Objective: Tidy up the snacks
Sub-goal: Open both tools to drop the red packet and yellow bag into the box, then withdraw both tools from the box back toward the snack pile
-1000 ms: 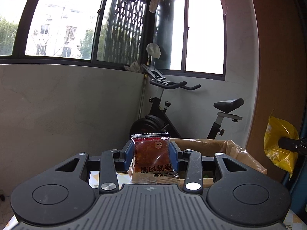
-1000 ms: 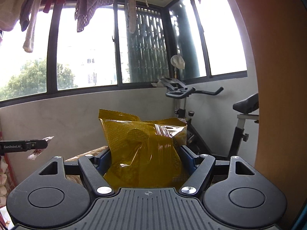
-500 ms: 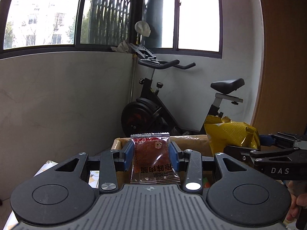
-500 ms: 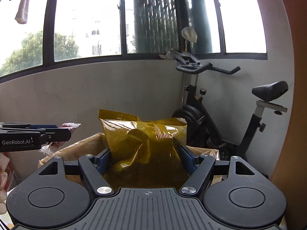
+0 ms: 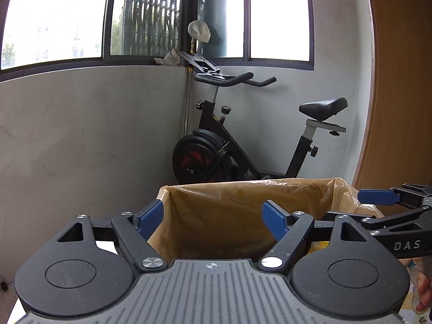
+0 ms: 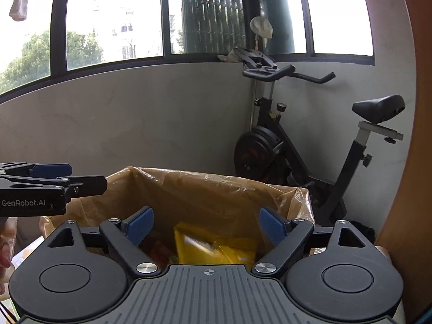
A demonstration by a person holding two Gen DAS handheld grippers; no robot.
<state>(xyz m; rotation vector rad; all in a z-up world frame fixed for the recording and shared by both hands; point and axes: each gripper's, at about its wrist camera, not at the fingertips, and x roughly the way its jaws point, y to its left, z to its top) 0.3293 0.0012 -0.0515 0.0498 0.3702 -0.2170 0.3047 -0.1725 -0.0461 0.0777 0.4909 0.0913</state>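
**Both tools open over the lined box**

Yellow snack bag [image 6: 216, 248]: crinkly, shiny foil, blurred, lying inside the box lined with tan plastic [image 6: 216, 189], beside a reddish packet [image 6: 158, 247] only partly visible. Bag sits below and between the blue pads of the right tool [image 6: 206, 225], not touching them. Right tool spread wide, nothing held. Left tool [image 5: 213, 214] also spread wide and empty, above the box's near rim; liner [image 5: 229, 210] fills the gap between its pads. In the left wrist view the right tool comes in from the right edge. Exercise bike [image 5: 243, 148] stands behind the box in the corner, under the window [image 5: 175, 16]. Orange-brown panel [image 6: 413, 135] on the right.
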